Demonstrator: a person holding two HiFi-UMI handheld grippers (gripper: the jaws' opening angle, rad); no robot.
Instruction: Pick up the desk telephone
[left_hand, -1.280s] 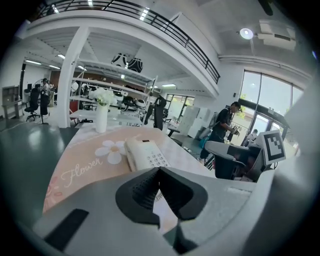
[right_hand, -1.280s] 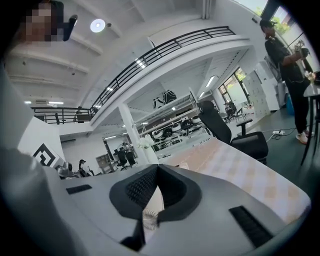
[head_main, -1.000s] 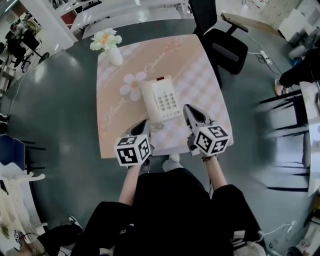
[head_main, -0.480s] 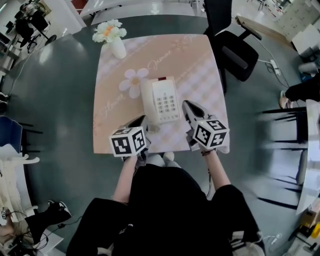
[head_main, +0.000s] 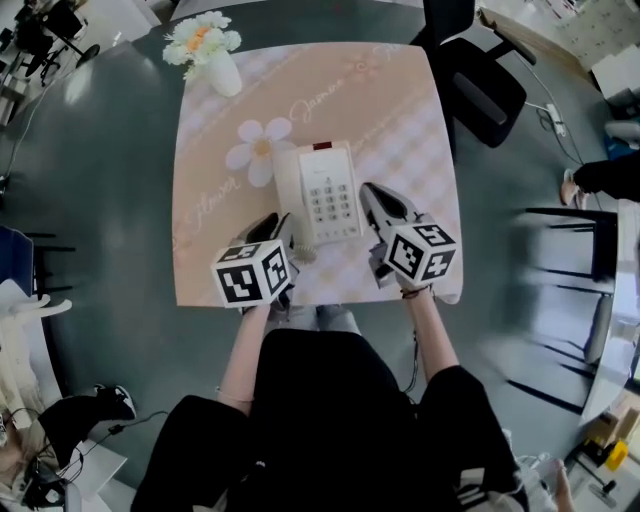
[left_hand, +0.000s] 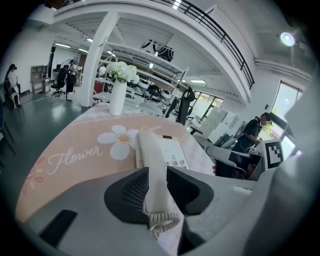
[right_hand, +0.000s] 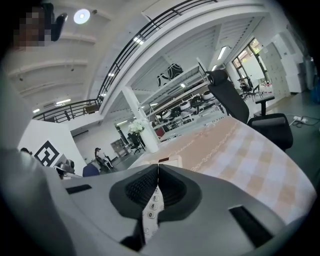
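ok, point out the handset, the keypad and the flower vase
handset (left_hand: 151, 155), left gripper view, middle of its grip
keypad (head_main: 333, 203), head view, centre of the buttons
flower vase (head_main: 225, 78), head view, white body below the flowers

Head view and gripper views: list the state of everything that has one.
desk telephone: flat on the table, handset on its cradle.
left tool: open, jaws have just been opening, handset end between them.
right tool: shut, empty.
vase: upright, holding flowers.
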